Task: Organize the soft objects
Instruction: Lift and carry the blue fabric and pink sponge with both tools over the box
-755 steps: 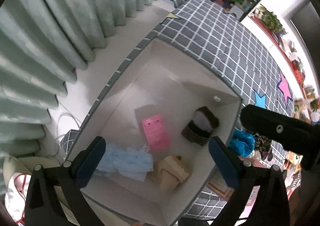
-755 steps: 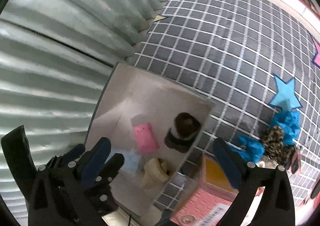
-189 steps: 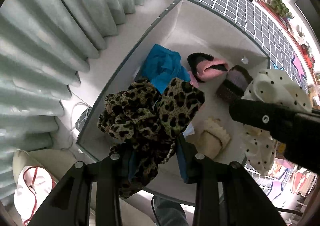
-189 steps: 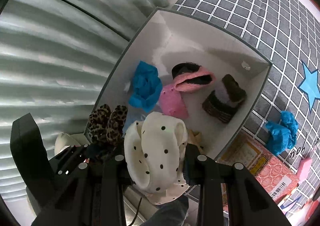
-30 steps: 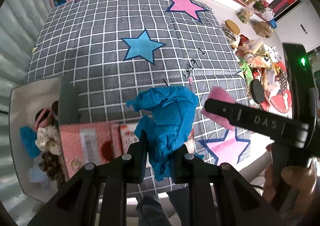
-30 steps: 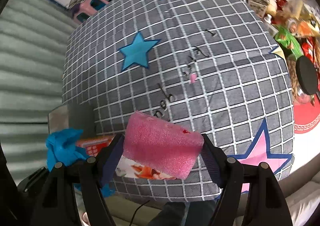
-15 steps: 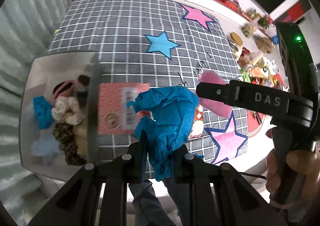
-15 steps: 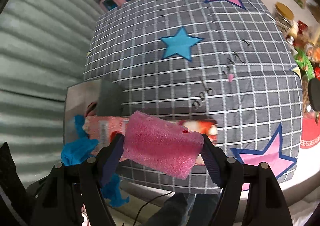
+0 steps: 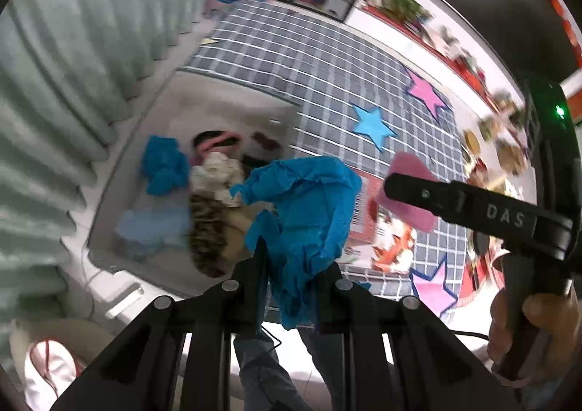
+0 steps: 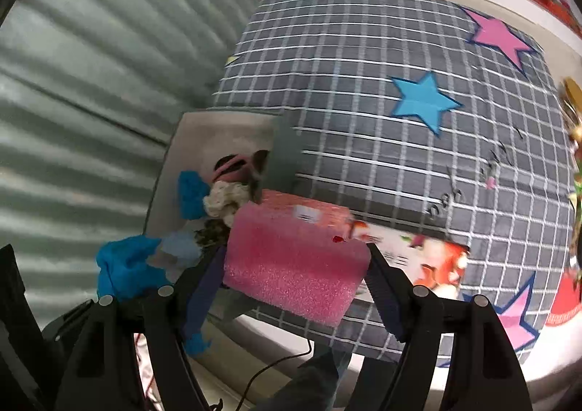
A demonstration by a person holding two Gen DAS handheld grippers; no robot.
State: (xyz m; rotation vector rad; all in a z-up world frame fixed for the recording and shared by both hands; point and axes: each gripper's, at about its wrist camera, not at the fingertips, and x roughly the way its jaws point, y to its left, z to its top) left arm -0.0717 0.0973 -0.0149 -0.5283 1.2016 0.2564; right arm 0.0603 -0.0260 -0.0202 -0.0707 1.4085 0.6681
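The left gripper (image 9: 291, 274) is closed tight on a crumpled blue cloth (image 9: 307, 207), which bunches up above the fingers (image 9: 254, 262) and hangs a little below them, held in the air on the near side of the white box (image 9: 160, 109). The right gripper (image 10: 296, 274) is clamped on a pink foam block (image 10: 294, 263), its jaws spread about as wide as the block and pressing on its two ends; the block is lifted clear, hanging over the box's near right corner and the pink packet (image 10: 309, 212) that lies just beside the box. In the left wrist view the same block shows as a pink patch behind the right gripper's black body, right of the box. Inside the box, nearest, lie a pale blue cloth (image 9: 149, 229) and a leopard-print piece (image 9: 209, 234) side by side; past them sit a second blue cloth (image 9: 163, 167) by the left wall and a cream knitted item (image 9: 218, 174) touching the leopard-print piece. Farther in, against the box's back part, is a pink and black hat (image 9: 216, 143). The box stands against the left edge of a grey checked cloth (image 10: 363, 83) with a blue star (image 10: 423, 100) and a pink star (image 10: 500, 34), well beyond the box. A pale green curtain (image 9: 72, 47) hangs left of the box.
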